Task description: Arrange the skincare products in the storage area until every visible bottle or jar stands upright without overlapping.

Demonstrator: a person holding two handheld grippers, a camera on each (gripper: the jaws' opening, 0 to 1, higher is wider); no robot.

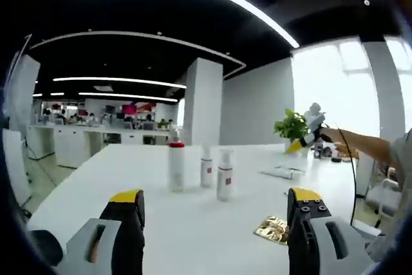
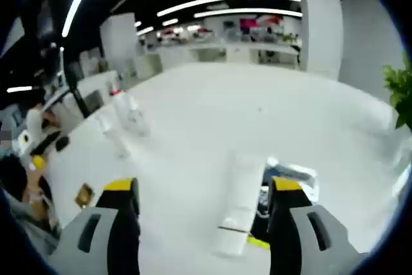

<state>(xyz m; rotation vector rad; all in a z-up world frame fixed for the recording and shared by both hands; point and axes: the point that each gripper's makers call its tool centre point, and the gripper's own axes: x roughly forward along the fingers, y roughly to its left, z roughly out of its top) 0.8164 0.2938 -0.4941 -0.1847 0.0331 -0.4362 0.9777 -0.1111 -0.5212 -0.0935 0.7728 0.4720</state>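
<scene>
Right gripper hovers with jaws spread over a white tube lying flat on the table, the tube between the jaws but not clamped. That lying tube looks like the step in hand: it needs closing on and standing up. Three bottles stand upright and apart further along the table, with the left gripper released and empty near them. A gold packet lies by its right jaw. Next, grip the tube squarely and set it upright clear of the bottles.
</scene>
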